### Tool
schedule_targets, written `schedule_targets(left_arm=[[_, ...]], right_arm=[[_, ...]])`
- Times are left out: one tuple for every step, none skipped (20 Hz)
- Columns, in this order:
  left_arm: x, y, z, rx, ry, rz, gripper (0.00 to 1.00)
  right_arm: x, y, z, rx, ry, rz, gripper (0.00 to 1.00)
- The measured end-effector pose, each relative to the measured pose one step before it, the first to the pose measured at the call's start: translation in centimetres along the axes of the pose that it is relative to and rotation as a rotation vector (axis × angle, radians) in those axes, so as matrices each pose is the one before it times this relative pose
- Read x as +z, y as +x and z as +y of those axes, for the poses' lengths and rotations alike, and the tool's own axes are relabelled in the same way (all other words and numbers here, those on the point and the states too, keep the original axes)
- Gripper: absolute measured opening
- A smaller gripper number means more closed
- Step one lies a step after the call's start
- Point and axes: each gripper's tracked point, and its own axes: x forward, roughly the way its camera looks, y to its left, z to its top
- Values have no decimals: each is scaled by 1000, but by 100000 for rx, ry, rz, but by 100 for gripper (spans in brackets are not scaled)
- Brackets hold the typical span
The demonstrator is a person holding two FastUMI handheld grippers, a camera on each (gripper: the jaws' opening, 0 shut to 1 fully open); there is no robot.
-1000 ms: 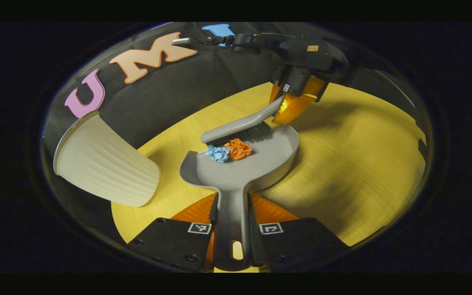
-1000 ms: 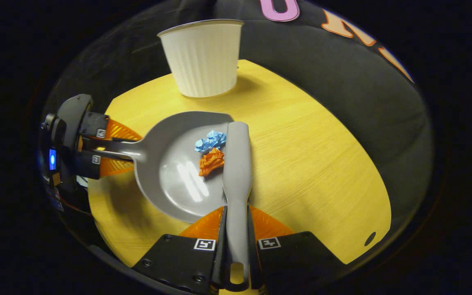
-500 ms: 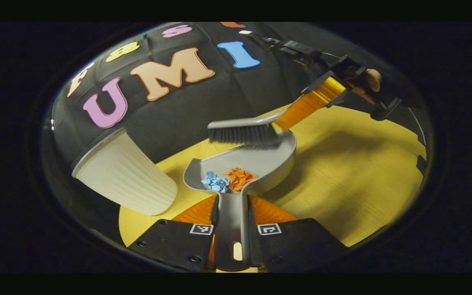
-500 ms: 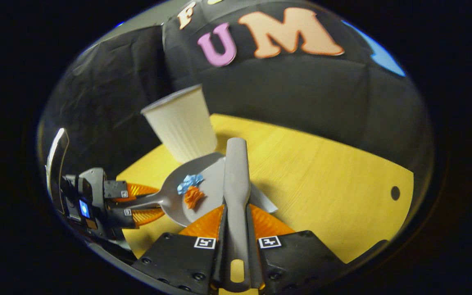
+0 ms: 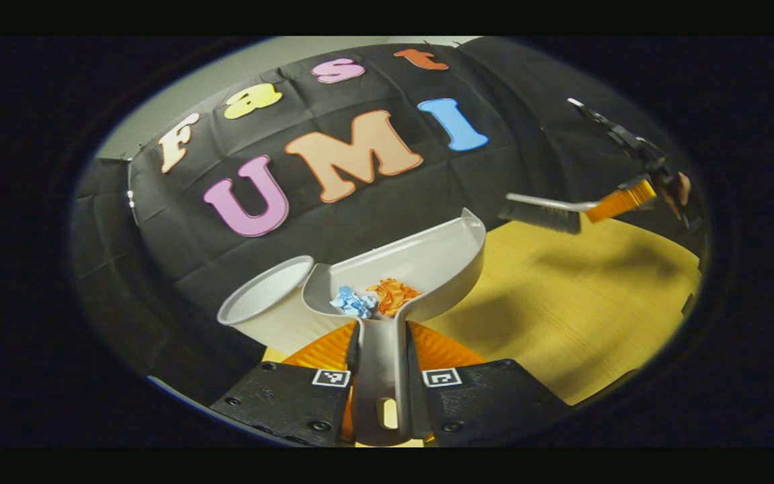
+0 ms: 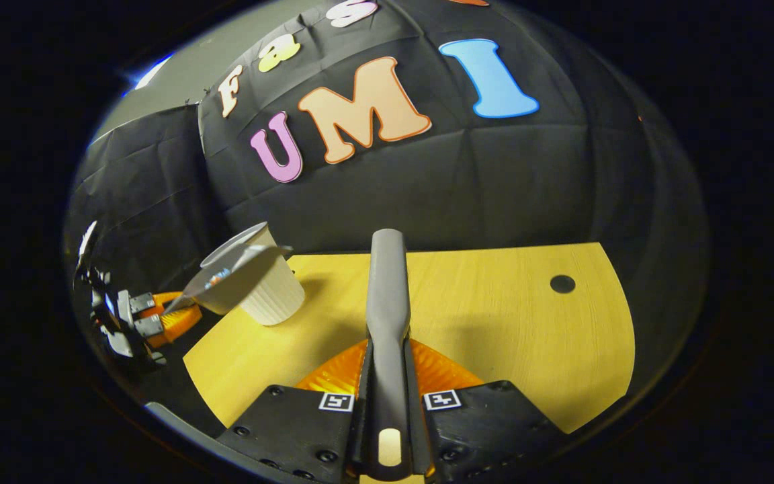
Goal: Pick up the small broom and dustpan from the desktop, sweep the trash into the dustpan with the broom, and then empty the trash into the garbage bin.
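Off the desktop's [image 5: 562,323] left edge, raised beside the garbage bin's [image 5: 263,302] rim: dustpan [image 5: 414,262], rigid light plastic, handle clenched in left gripper [image 5: 381,376], long axis pointing away toward the booth wall, open lip tilted up. Crumpled blue scrap [image 5: 352,301] and orange scrap [image 5: 392,294], feather-light, likely to spill if jolted. Farther right, over the desktop: broom [image 6: 387,296], stiff handle clenched in right gripper [image 6: 387,403], pointing forward.

black cloth wall [image 6: 461,188] behind yellow wooden desktop [image 6: 494,336] (one round hole [image 6: 562,284]).
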Motion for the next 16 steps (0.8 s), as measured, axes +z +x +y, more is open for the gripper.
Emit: schedule_targets(left_arm=[[770, -63, 1073, 2102, 384, -1156, 25], [503, -358, 1148, 2137, 848, -550, 25], [491, -263, 1110, 2108, 1227, -322, 24], [521, -462, 1238, 2167, 1379, -1334, 24], [376, 72, 1301, 2092, 1145, -813, 24], [259, 347, 1440, 2252, 2021, -6, 24], [-32, 563, 1335, 2186, 2599, 444, 24], [-311, 371, 1538, 2485, 2363, 873, 24], [-508, 746, 1514, 2147, 3033, 1657, 24], [-417, 796, 1417, 1978, 3382, 828, 24], [-678, 916, 1351, 2162, 3762, 1834, 24], [-1067, 808, 1324, 2043, 4494, 2760, 24], [-909, 936, 1183, 1458, 4496, 2687, 24], [-974, 909, 885, 1066, 3302, 1777, 24], [-675, 965, 601, 415, 4422, 1908, 25], [-911, 869, 539, 293, 5462, 2322, 25]], right_arm=[[-1440, 103, 72, -382, 374, 1861, 22], [-2095, -344, 244, -388, 43, 2235, 22], [-1724, -211, 115, 203, 708, 2095, 22], [-1429, -652, 153, 819, 1422, 1724, 22], [-1358, -109, 341, 984, 1645, 1880, 22], [-1323, -12, 293, 571, 1331, 1240, 22], [-1143, 122, 392, 655, 1203, 1219, 22], [-1126, 4, 389, 676, 1219, 1523, 22], [-872, 36, 341, 747, 751, 912, 22], [-522, -8, 338, 382, 94, 633, 23], [-495, 136, 315, 284, -178, 938, 23], [-292, 195, 354, 226, -64, 491, 22], [-36, 178, 318, 228, 31, 87, 23], [-124, -77, 291, 255, 297, 480, 23], [-41, 143, 115, 111, 47, 254, 23], [-329, 121, 77, -155, -92, 496, 23]])
